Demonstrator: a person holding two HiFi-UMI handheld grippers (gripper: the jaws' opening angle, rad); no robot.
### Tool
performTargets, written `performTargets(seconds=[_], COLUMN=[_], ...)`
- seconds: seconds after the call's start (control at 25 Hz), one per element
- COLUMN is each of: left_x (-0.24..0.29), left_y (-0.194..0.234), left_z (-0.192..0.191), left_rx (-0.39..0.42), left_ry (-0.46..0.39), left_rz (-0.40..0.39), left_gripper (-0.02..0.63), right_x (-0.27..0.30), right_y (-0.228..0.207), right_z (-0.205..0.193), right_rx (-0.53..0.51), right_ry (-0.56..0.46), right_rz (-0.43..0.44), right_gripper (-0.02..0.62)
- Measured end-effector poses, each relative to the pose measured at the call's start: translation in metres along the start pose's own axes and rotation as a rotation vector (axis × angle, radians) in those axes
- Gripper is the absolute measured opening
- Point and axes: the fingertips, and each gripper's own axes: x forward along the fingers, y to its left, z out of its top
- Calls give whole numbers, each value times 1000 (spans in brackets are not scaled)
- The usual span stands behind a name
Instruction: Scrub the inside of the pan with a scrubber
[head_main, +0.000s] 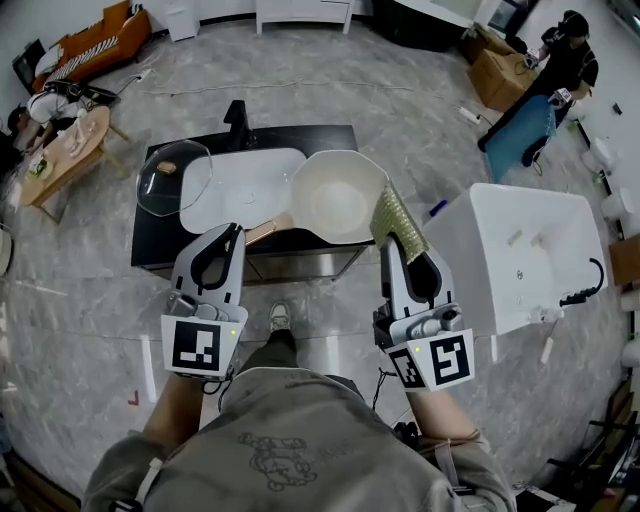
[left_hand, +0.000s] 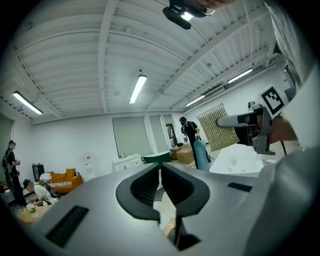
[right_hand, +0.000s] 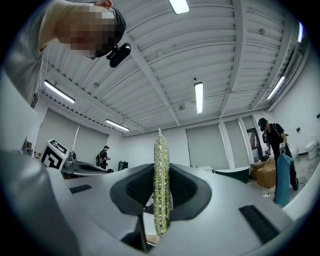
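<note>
grey top: person's, well back from pan.
left tongs: closed, empty, tips by pan's handle.
right tongs: clamped on scrubber, at pan's right rim.
pan: on table, open side up.
how: prob. steady handle w/ left, lay scrubber flat inside, circle w/ firm press.

— What colour's your scrubber?
— Yellow-green, glittery, in a woven mesh. Your pan is cream-white inside, its handle tan.
— And what you're holding?
— Your left gripper and right gripper are grey, black inside the jaws; their cubes carry black-and-white squares. Your counter is black, your floor grey marbled.
</note>
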Motion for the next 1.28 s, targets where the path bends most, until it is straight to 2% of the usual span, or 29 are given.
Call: performTargets(seconds=[0.28, 0.68, 0.92, 1.08, 1.28], left_x=[57, 120, 141, 155, 169], left_y=[41, 70, 65, 55, 40], left_z=[-18, -44, -64, -83, -100], left_rx=[-10, 14, 35, 88, 31], left_ry=[21, 59, 119, 190, 254], left_rz=[-71, -196, -285, -328, -380], left_gripper=[26, 26, 28, 28, 37], right_x=[69, 140, 160, 171, 185], right_y=[-6, -19, -33, -51, -79], right_z=[-24, -58, -77, -94, -120], right_rx=[-1, -34, -54, -63, -70], right_ry=[69, 161, 220, 254, 309], right_rz=[-21, -48, -57, -56, -43], right_gripper=[74, 74, 74, 74, 74])
